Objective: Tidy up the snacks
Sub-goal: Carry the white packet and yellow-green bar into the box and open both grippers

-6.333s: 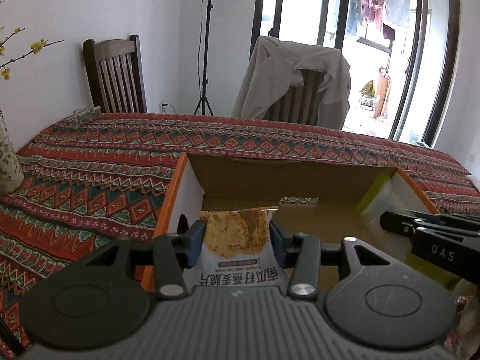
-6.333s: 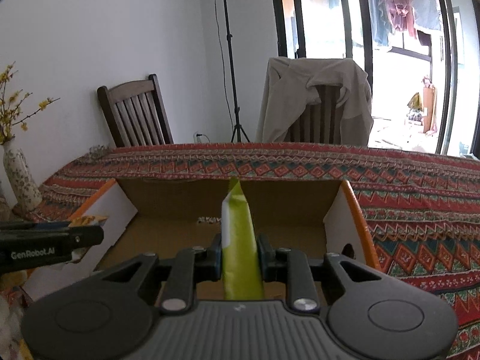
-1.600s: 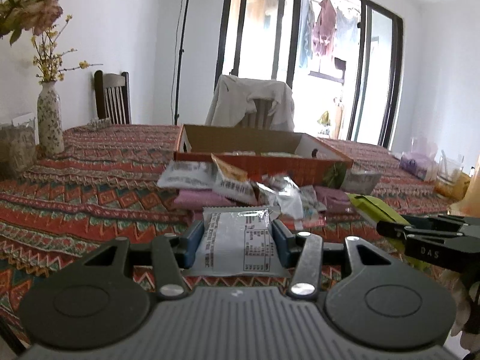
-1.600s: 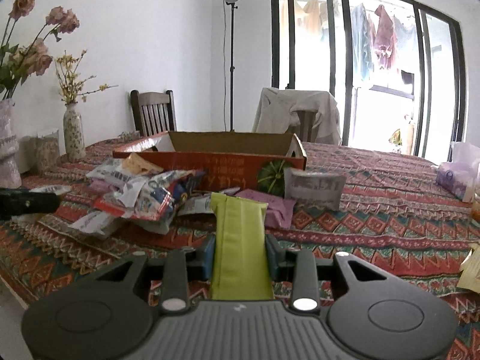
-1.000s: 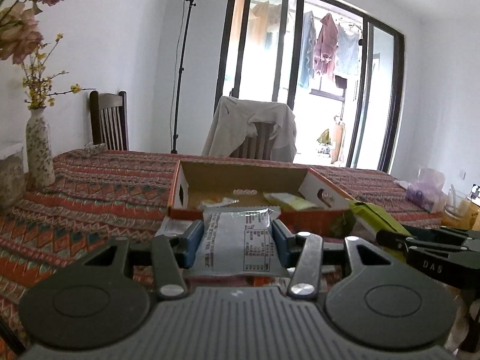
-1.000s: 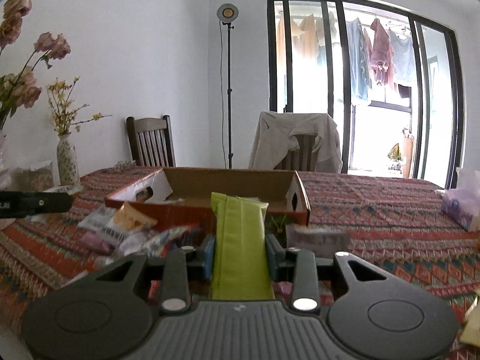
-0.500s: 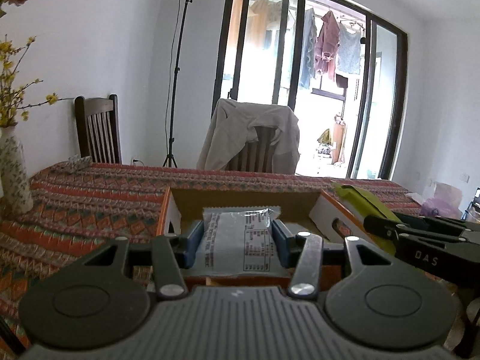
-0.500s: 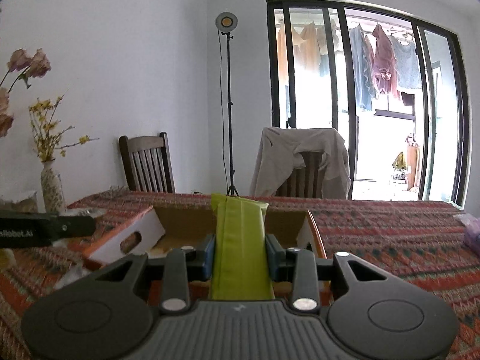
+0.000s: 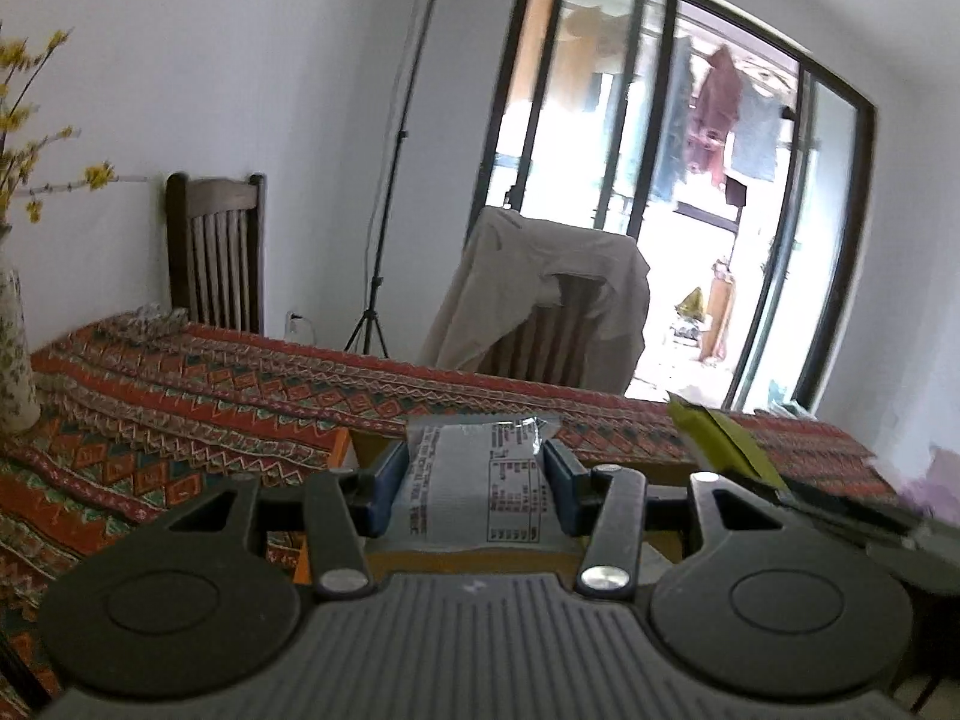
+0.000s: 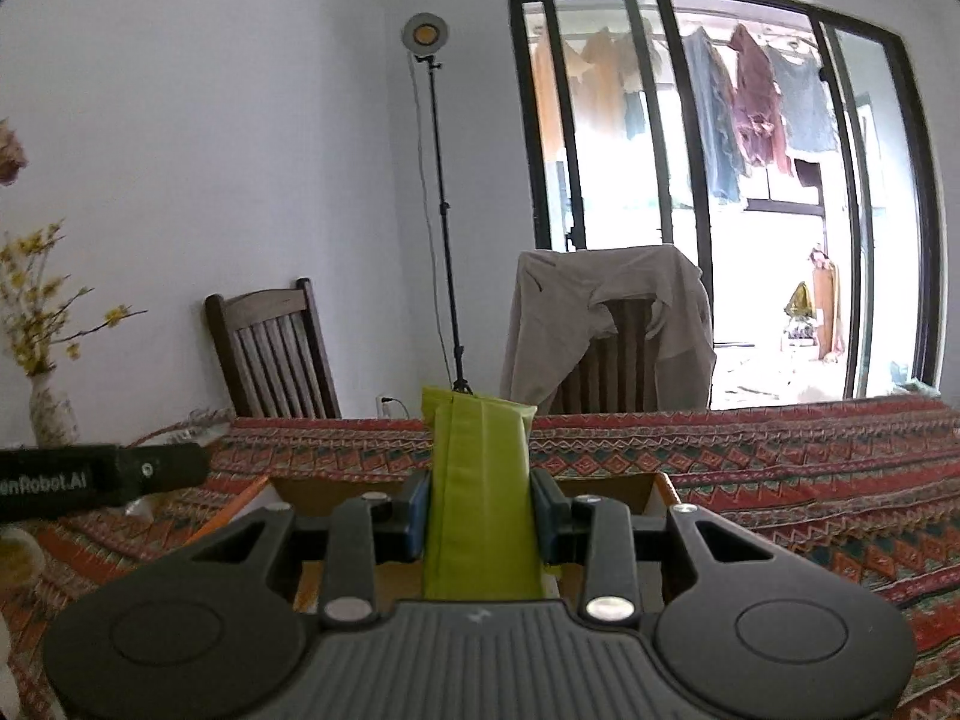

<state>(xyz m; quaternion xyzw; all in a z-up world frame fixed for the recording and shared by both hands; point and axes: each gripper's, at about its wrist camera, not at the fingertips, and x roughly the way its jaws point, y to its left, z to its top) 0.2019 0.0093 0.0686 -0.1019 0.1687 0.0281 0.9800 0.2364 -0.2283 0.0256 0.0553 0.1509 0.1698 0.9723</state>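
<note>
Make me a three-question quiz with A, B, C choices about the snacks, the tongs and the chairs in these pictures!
1. Where is the beige jacket?
A. Draped over a chair
B. In the box
C. On the floor

2. What colour is the packet in the right tongs?
A. Red
B. Yellow-green
C. Blue

3. What are the left tongs doing?
A. Standing open and empty
B. Clamping a silver packet
C. Holding a vase

Answers:
1 A, it hangs over the chair back by the glass doors.
2 B, the packet between the pads is yellow-green.
3 B, both pads press the silver packet's sides.
</note>
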